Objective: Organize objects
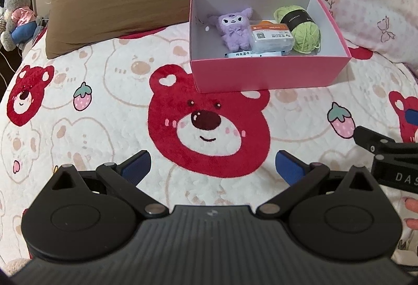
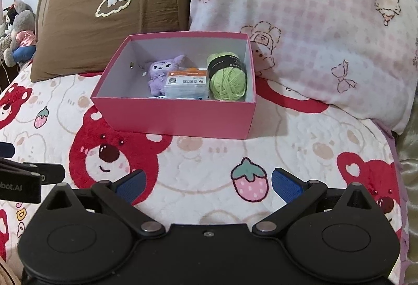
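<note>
Faintly, "DAS" on right tongs [image 1: 371,133]

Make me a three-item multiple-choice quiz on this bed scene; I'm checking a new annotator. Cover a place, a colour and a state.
1. Where in the pink box is the yarn ball?
A. right end
B. left end
C. outside it

2. What colour is the plush toy?
A. red
B. purple
C. grey

3. How do the left gripper and right gripper stand?
A. both shut
B. one holding yarn
C. both open, empty

Answers: 1 A, yarn sits against the right wall. 2 B, its fur is lilac. 3 C, jaws spread with only blanket between.
</note>
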Motion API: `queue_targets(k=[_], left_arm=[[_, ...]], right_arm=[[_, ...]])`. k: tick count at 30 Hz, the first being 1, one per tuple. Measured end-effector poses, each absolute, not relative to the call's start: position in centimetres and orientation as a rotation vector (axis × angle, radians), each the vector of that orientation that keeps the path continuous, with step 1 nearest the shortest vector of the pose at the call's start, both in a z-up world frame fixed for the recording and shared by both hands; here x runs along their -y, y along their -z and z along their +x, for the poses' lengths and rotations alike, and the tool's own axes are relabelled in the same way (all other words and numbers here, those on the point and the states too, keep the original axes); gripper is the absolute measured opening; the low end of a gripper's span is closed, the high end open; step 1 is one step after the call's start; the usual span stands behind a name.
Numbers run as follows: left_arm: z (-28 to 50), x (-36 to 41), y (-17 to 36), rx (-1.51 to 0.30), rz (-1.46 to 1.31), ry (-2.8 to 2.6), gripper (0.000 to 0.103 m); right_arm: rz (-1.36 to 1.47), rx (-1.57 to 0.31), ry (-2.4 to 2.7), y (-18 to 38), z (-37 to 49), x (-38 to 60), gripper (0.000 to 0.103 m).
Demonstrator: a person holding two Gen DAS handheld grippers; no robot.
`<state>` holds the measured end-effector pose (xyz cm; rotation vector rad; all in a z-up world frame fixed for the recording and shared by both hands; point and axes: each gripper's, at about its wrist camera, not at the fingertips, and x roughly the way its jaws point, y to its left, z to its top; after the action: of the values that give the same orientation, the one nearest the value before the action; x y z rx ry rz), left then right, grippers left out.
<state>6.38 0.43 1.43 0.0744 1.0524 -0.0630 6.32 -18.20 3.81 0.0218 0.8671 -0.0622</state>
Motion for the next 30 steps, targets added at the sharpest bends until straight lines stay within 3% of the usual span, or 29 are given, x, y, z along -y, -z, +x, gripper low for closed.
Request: queue_targets(k=[30], left_arm=[[6.1, -2.0, -1.3, -1.068, 0.008, 0.073, 0.103]], right_arm=[[-0.053, -0.832, 0.098, -5.1, 5.0, 17.3, 0.103]])
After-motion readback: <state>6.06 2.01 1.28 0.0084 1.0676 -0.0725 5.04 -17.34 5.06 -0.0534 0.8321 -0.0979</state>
